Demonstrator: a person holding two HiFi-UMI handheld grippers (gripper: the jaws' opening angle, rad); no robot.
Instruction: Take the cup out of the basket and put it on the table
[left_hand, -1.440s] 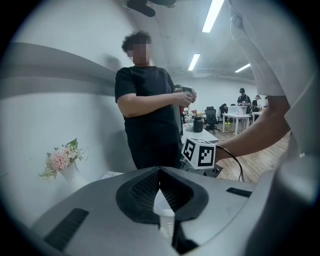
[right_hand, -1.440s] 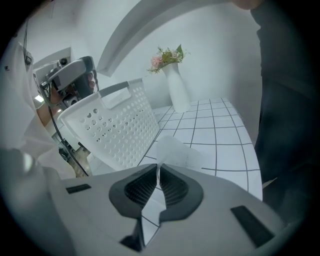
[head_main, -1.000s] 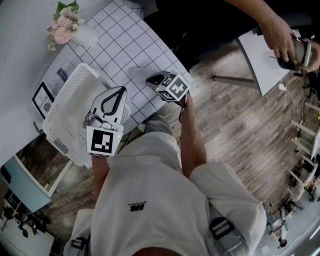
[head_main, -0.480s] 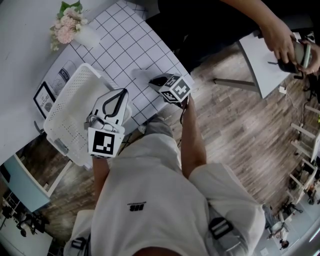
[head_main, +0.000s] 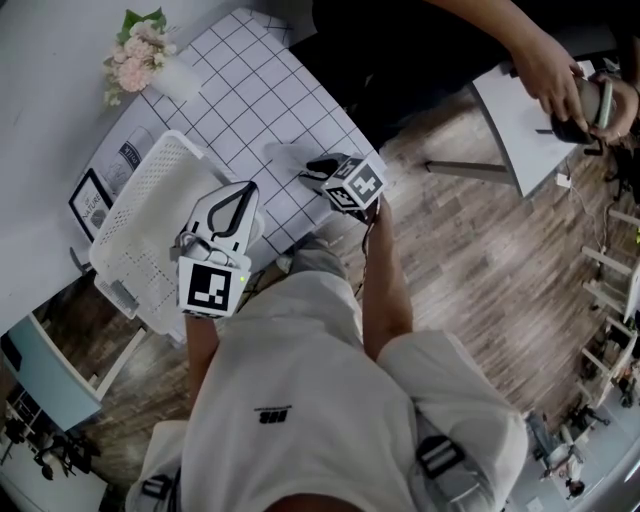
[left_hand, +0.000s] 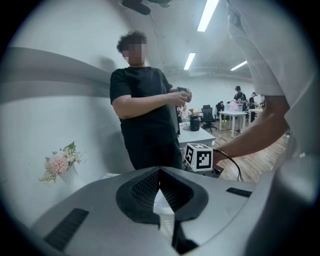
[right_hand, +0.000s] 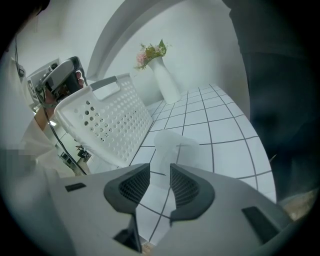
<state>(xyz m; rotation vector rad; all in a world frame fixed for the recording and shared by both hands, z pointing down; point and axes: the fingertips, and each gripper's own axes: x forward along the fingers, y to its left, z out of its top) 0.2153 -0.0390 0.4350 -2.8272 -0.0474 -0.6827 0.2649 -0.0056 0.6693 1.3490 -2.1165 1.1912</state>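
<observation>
A translucent cup (head_main: 285, 157) stands on the grid-patterned table (head_main: 240, 80), outside the white perforated basket (head_main: 140, 215). My right gripper (head_main: 312, 166) sits right behind the cup at the table's near edge. In the right gripper view the cup (right_hand: 175, 145) rises just past my right gripper (right_hand: 160, 172), whose jaws stand a little apart. I cannot tell whether they touch the cup. My left gripper (head_main: 246, 186) hovers over the basket's right rim with its jaws shut on nothing. The left gripper (left_hand: 160, 175) looks out over the table.
A vase of pink flowers (head_main: 140, 62) and a small picture frame (head_main: 90, 200) stand behind the basket (right_hand: 110, 125). A person in black (head_main: 450, 40) is at the table's far side, beside a second table (head_main: 520, 110). Wood floor lies to the right.
Almost nothing has moved. The right gripper has drifted slightly toward the table's near edge, and the cup and left gripper stay where they were.
</observation>
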